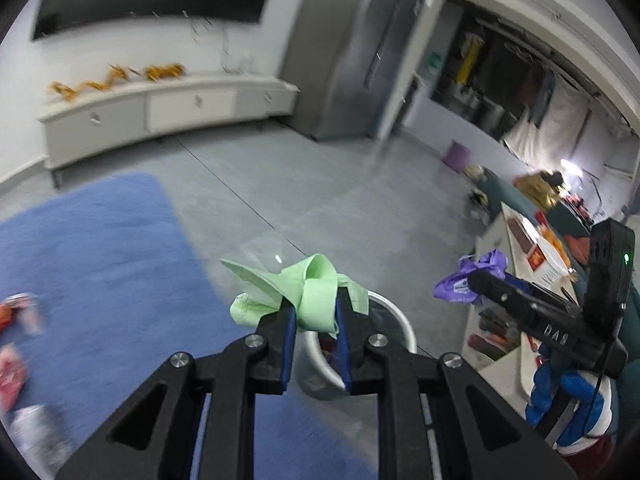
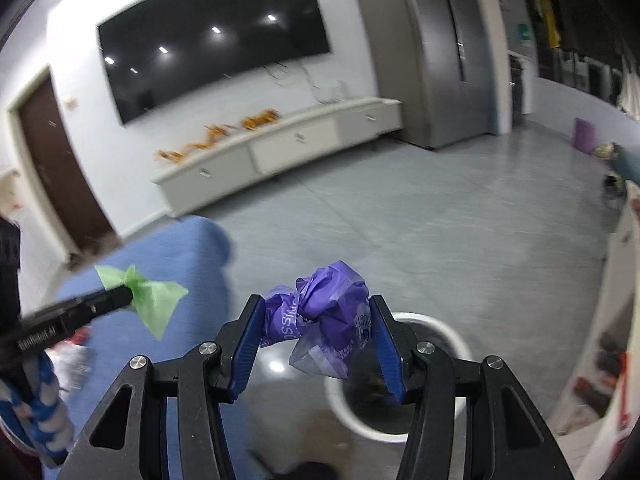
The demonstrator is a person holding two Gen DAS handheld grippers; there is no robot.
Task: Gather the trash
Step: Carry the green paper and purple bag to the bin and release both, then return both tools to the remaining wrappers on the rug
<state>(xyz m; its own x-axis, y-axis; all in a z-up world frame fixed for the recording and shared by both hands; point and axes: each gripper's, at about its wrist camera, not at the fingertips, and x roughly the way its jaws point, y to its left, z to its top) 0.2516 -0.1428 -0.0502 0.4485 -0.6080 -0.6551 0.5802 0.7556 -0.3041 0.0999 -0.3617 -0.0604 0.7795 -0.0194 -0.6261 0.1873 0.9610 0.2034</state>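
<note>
A: Both loads are up. The left claw (image 1: 316, 316) is clamped on the green wrapper (image 1: 304, 296), low centre of the left view; the right claw (image 2: 318, 330) is clamped on the crumpled purple bag (image 2: 324, 320), low centre of the right view.

B: And the white bin (image 2: 452, 334)?

A: Right under both, rim showing behind the pads. I'd say the step is the drop: bring each load squarely over the opening before letting the jaws part, as both pieces look light and could drift onto the blue rug (image 1: 100, 248).

B: Anything in the way?

A: The right tool sits close at the right edge of the left view, so release one at a time. More litter (image 1: 16, 340) lies on the rug at lower left; the shelf unit (image 1: 516, 312) crowds the bin's right side.
</note>
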